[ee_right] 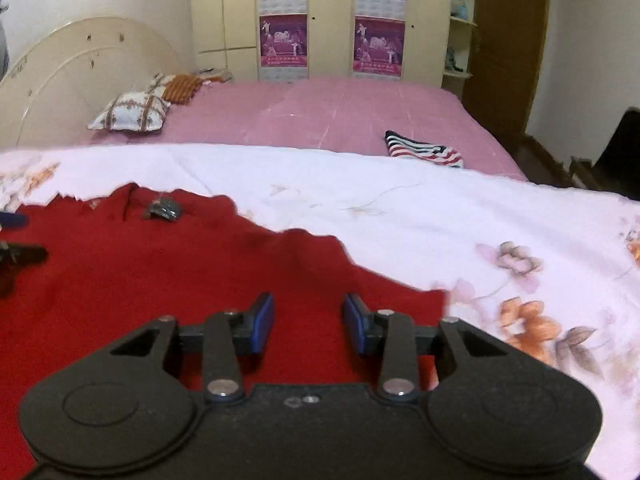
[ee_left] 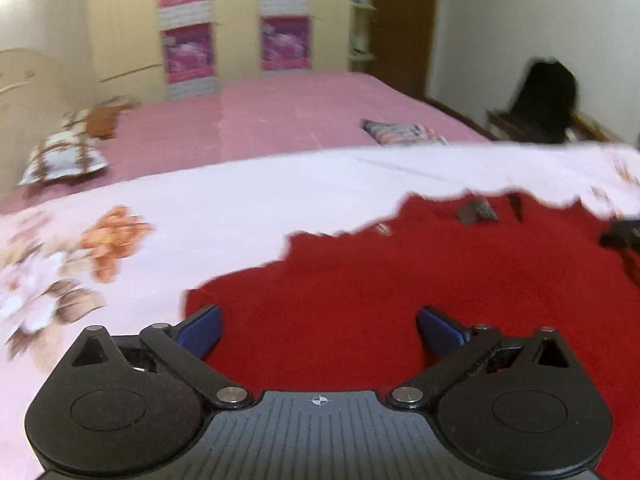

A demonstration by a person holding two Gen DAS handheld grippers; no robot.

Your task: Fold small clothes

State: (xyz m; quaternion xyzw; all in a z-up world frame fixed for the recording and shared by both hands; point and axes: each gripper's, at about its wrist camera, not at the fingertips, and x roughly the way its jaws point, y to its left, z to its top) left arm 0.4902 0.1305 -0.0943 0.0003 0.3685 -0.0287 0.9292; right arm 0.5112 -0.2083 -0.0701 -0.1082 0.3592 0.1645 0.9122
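A red garment (ee_left: 400, 280) lies spread on a white floral sheet (ee_left: 200, 208) on the bed; it also shows in the right wrist view (ee_right: 160, 272). A small grey label or tag (ee_left: 476, 212) sits near its far edge, seen too in the right wrist view (ee_right: 162, 209). My left gripper (ee_left: 318, 330) hovers over the garment's left part, jaws wide open and empty. My right gripper (ee_right: 308, 320) is over the garment's right part, jaws open and empty. The right gripper's tip (ee_left: 620, 236) shows at the right edge of the left wrist view.
A folded striped garment (ee_right: 424, 148) lies on the pink bedspread (ee_right: 320, 112) beyond the sheet. Pillows (ee_right: 132, 112) rest by the headboard at far left. A wardrobe (ee_right: 332, 20) stands behind the bed. A dark chair (ee_left: 544, 100) stands at the right.
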